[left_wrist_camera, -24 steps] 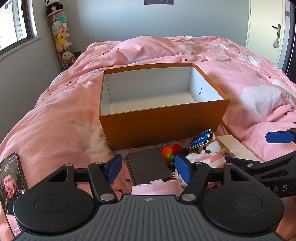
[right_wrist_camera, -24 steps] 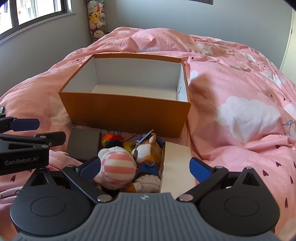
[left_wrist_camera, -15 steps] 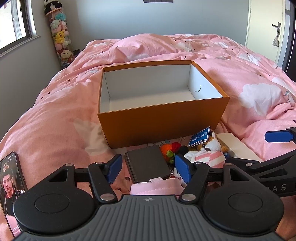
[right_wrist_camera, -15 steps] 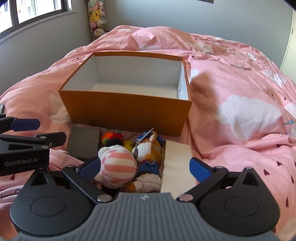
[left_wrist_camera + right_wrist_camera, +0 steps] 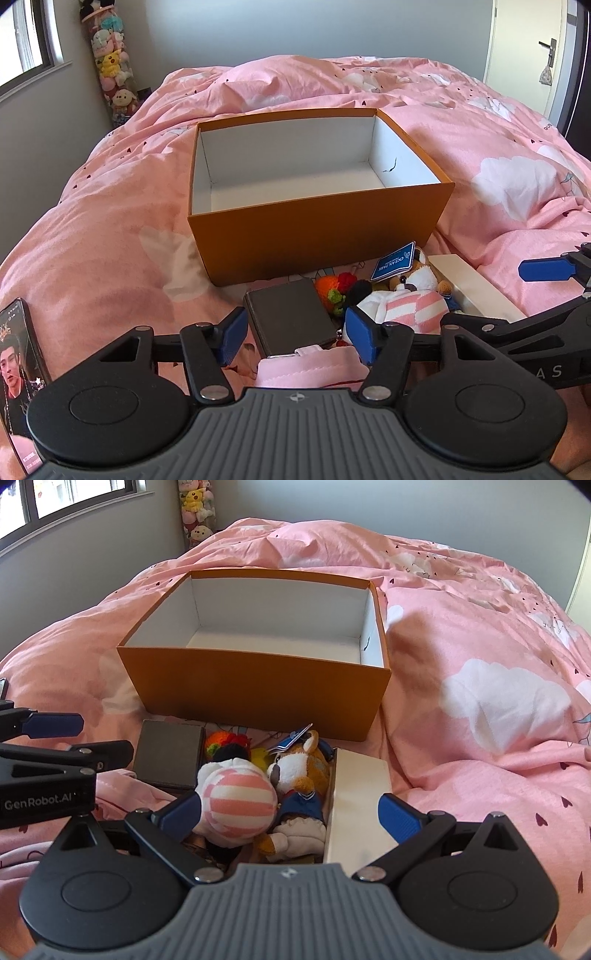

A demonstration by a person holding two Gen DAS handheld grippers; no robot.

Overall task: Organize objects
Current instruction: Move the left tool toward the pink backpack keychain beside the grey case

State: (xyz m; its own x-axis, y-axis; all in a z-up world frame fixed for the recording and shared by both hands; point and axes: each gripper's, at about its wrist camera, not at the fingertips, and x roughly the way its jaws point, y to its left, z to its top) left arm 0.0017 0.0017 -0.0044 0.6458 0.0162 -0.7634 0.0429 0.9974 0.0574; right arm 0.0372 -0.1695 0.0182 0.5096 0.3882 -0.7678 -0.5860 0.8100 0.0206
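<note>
Compared with 0.8 s ago, little has changed: both views show the orange box [image 5: 317, 229] a touch lower in frame and the pile in front of it in the same places, both grippers as wide as before.

Taking the orange box as landmark: far to its left on the pink duvet [image 5: 110, 240], a phone [image 5: 18, 373] lies at the picture's edge with its screen lit. The left gripper [image 5: 299, 334] hovers in front of the box, jaws open and holding nothing, over a dark grey case [image 5: 290, 319] and a pink pouch [image 5: 312, 369]. Just right of the case sit an orange knitted toy [image 5: 216, 740], a pink-striped plush [image 5: 236, 806] and a fox plush [image 5: 301, 766] with a blue tag [image 5: 393, 262]. A white flat box [image 5: 360, 797] lies beside the fox, touching it. The right gripper [image 5: 291, 814] is spread wide around the striped plush and the white box's near end, gripping neither.

The orange box is open-topped, its white inside bare, its near wall close behind the pile. Open duvet lies to the box's left and right.
</note>
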